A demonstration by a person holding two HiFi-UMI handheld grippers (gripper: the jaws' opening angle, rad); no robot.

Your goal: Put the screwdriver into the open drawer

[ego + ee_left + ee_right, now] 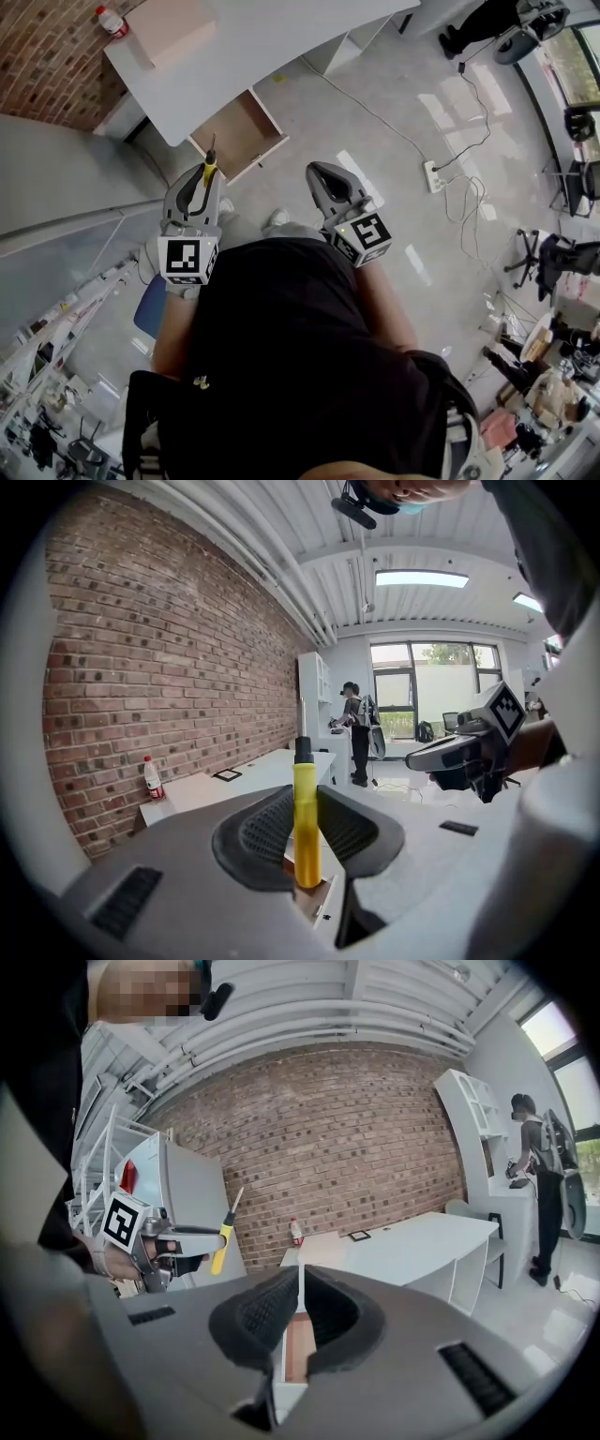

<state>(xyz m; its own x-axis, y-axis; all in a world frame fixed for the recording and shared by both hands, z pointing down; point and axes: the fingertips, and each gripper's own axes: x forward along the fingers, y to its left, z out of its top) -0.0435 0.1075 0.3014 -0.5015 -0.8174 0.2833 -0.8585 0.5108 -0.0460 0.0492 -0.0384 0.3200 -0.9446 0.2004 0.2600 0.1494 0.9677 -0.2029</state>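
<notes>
A screwdriver (210,167) with a yellow handle and black collar stands upright between the jaws of my left gripper (205,176), which is shut on the handle (306,822). Its thin shaft points toward the open wooden drawer (239,131), pulled out from under the white table (281,37) just ahead. My right gripper (317,172) hangs beside the left one, a little to the right of the drawer, shut with nothing held. In the right gripper view its pads (258,1321) frame a slice of the drawer (296,1346), and the left gripper (183,1241) with the screwdriver (221,1239) shows at left.
On the white table stand a cardboard box (169,28) and a red-capped bottle (111,21) against the brick wall (37,56). A power strip (433,174) with cables lies on the floor to the right. A person (357,731) stands far off by white shelves.
</notes>
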